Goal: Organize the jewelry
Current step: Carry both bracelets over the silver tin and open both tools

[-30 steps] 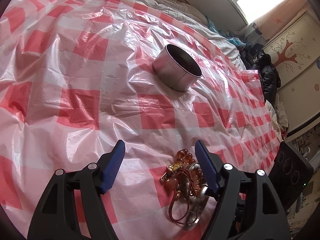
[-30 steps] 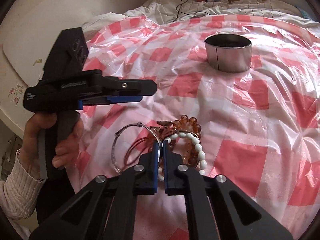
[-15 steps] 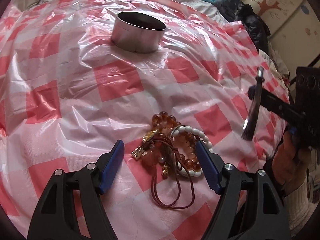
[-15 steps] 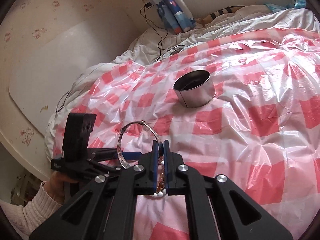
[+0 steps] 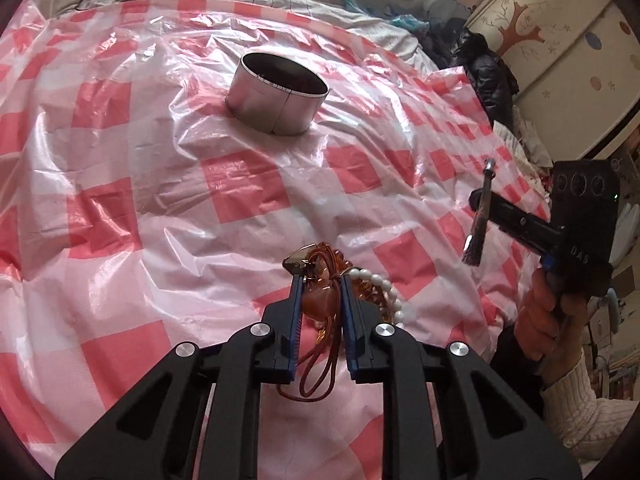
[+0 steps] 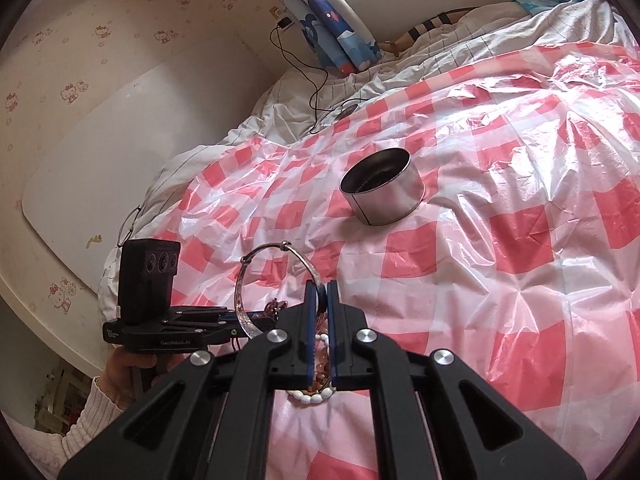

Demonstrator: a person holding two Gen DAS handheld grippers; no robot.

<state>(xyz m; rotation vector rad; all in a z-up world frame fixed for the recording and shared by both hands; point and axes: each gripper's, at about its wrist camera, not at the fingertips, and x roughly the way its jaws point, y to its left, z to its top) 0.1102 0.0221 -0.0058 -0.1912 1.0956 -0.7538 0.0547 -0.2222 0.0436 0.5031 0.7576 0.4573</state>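
**Jewelry held in both claws above the checked sheet**

Jewelry sits in a small heap on the red-and-white plastic sheet [image 5: 168,184] that covers the bed. My left claw [image 5: 320,284] is closed narrow on an amber pendant [image 5: 318,300] with a brown cord [image 5: 320,376] trailing below it; the gold charm [image 5: 298,262] pokes out past the fingertips. Just beside it on the right lie the white bead bracelet [image 5: 384,288] and amber beads. My right claw [image 6: 319,292] is pinched shut on a silver bangle [image 6: 256,276], holding it upright and off the sheet. A round metal tin [image 6: 384,192] stands open farther back on the sheet, well apart from the heap.
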